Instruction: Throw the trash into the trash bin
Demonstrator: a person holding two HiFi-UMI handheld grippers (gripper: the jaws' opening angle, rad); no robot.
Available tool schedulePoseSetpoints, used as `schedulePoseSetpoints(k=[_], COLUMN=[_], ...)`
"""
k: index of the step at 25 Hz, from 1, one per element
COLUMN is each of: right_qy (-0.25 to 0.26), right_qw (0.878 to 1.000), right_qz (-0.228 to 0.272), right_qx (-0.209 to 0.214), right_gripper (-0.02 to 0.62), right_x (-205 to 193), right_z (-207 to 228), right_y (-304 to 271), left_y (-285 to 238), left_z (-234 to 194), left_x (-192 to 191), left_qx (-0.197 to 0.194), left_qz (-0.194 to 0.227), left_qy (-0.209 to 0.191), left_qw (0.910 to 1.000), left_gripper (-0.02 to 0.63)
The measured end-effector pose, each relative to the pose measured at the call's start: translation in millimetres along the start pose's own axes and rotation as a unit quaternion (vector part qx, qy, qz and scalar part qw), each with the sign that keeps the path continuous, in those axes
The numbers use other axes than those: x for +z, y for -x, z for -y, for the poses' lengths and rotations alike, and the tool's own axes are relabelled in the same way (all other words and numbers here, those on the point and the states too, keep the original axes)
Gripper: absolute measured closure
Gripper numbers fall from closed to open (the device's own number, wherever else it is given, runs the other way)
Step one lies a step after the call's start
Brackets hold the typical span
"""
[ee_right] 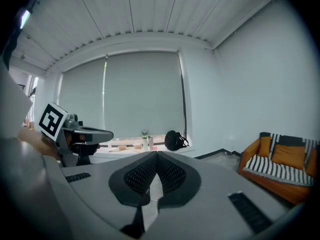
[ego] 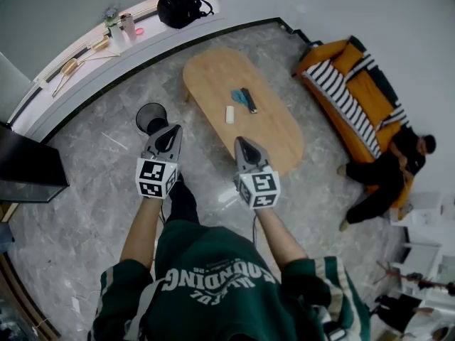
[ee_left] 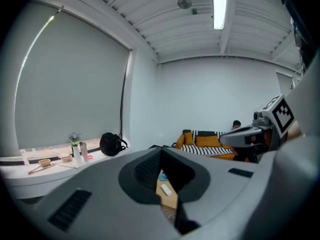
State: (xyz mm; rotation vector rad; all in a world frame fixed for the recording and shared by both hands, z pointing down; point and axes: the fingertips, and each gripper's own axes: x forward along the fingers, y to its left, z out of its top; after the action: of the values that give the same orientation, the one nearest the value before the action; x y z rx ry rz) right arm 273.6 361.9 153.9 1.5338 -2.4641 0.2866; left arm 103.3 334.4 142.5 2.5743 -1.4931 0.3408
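Both grippers are empty with their jaws closed tip to tip. The left gripper [ego: 173,128] and right gripper [ego: 242,142] are held side by side, pointing at the oval table [ego: 213,69]. A small white scrap [ego: 229,114] lies near the table's middle, on the side nearest the person. Its long axis runs toward the person, slantwise to the table's length. Just beyond it lie a blue scrap [ego: 239,97] and a black bar [ego: 249,100], side by side. The bin [ego: 151,117] stands on the floor off the table's left edge, just past the left gripper's tip.
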Motion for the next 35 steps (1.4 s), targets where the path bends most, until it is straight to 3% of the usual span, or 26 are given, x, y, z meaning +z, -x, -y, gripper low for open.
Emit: schedulePoseSetpoints(k=[8,15,24,35], right_qy=[-0.024,-0.041,-0.064,-0.064], right_qw=[0.998,0.995,0.988,0.987], right_qz=[-0.021,-0.026,-0.028,-0.036], right_qx=[-0.047,-0.09,-0.141,-0.144], right_gripper=[0.594,0.594,0.594,0.594], right_x=[32,47,41,28], right_z=[4,18,59,107], right_y=[-112,-187,-221,-270], left_y=[-82,-140,-201,-280], left_z=[-98,-147,-161,-153], left_x=[12,23,22,20], left_qx=[-0.049,-0.101,-0.143,-0.181], left_qz=[-0.02,-0.029,-0.042,-0.06], left_qy=[0.008,-0.025,-0.019,-0.021], left_qw=[0.9986,0.9942,0.9887,0.9815], left_gripper=[0.606,0.606,0.606,0.606])
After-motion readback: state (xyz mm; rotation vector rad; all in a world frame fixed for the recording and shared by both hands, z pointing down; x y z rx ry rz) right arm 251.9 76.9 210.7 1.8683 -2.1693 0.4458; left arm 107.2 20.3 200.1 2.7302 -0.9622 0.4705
